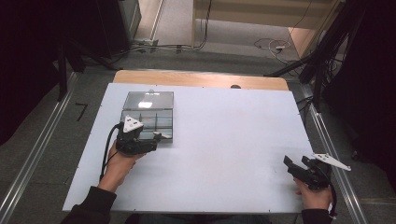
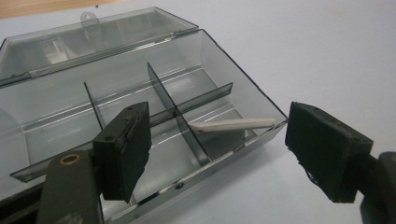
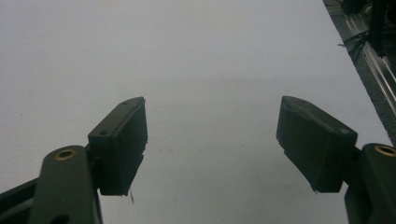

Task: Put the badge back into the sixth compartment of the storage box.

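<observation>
A clear grey plastic compartment box [image 1: 170,123] stands open on the left of the white table [image 1: 224,140], its lid laid back. A thin white stick [image 2: 233,124] lies slanted in the near right compartment, one end resting on the box's wall [image 2: 233,65]. My left gripper [image 2: 218,140] is open at the box's near right corner, one jaw over the compartments and the other outside the wall, with the stick beyond the jaws and untouched. From above, the left gripper [image 1: 152,141] sits at the box's front edge. My right gripper [image 1: 297,163] is open over bare table with nothing between its jaws.
The table's wooden far edge [image 1: 201,79] lies beyond the box. Metal rails [image 1: 327,140] and cables run along the floor at both sides. The right gripper [image 3: 212,121] looks across plain white tabletop toward the right edge.
</observation>
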`<state>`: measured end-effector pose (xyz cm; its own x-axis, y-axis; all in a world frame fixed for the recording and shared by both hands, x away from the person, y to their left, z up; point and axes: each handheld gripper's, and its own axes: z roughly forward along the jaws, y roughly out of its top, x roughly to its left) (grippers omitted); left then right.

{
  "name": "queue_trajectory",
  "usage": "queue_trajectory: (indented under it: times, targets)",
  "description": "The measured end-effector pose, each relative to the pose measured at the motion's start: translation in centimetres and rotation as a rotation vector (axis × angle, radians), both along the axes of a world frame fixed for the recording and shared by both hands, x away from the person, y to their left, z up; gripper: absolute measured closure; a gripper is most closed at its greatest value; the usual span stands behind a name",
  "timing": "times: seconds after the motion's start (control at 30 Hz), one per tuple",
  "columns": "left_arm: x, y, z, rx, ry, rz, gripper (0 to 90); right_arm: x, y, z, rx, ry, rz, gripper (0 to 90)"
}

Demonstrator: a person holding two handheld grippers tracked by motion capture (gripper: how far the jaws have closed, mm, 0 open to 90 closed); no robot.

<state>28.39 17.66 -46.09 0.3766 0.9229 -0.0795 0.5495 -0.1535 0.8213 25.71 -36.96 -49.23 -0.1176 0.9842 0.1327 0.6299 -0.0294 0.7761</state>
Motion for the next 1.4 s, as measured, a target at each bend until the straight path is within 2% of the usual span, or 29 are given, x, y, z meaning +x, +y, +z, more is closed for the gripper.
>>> queue_trajectory:
  times: [0.4,1.4]
  targets:
    - [-0.5,0.3,0.0,0.009,0.004,-0.002,22.1,0.0,0.0,0.0,0.004,0.004,-0.001,23.2]
    - [-2.3,1.0,0.0,-0.004,-0.007,0.001,22.0,-0.1,0.0,0.0,0.005,0.005,0.0,23.2]
